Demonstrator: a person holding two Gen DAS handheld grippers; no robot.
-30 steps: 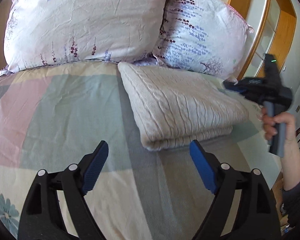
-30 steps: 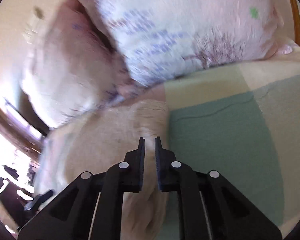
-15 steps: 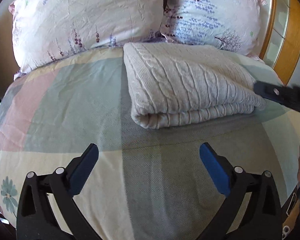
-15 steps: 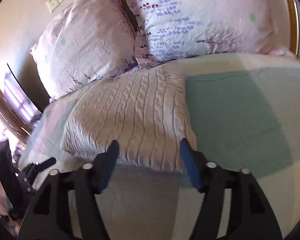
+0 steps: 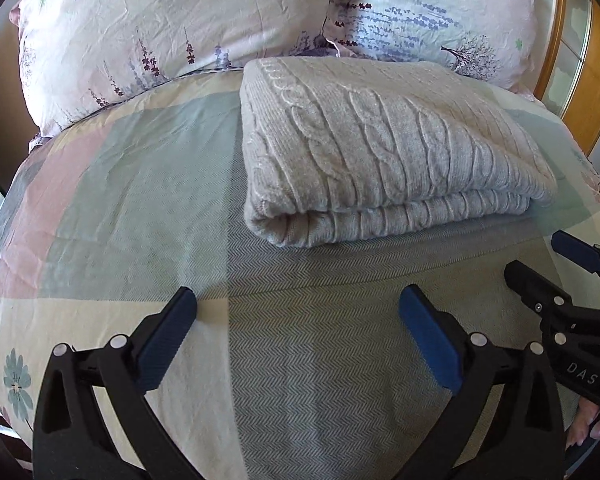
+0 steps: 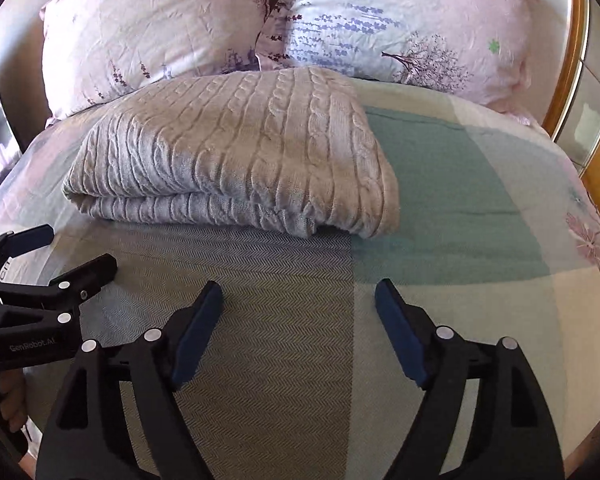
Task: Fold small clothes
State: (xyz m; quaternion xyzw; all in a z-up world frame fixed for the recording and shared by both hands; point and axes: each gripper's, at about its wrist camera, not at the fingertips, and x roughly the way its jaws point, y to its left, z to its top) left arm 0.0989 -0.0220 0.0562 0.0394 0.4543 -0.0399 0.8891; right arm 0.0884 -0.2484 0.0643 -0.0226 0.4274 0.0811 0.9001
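Observation:
A folded cream cable-knit sweater [image 5: 380, 148] lies on the bed in front of the pillows; it also shows in the right wrist view [image 6: 236, 148]. My left gripper [image 5: 298, 304] is open and empty, hovering over the bedspread short of the sweater's near folded edge. My right gripper [image 6: 300, 294] is open and empty, also short of the sweater. Each gripper shows in the other's view: the right gripper [image 5: 548, 268] at the right edge, the left gripper [image 6: 56, 252] at the left edge.
A patchwork bedspread [image 5: 140, 200] in green, pink and cream covers the bed. Two floral pillows [image 5: 172, 28] [image 5: 432, 12] lean at the head. A wooden-framed cabinet [image 5: 580, 60] stands at the right of the bed.
Both grippers have pulled back from the sweater toward the near side of the bed. The right gripper went from shut to open. The left gripper opened wider. The sweater lies folded and released.

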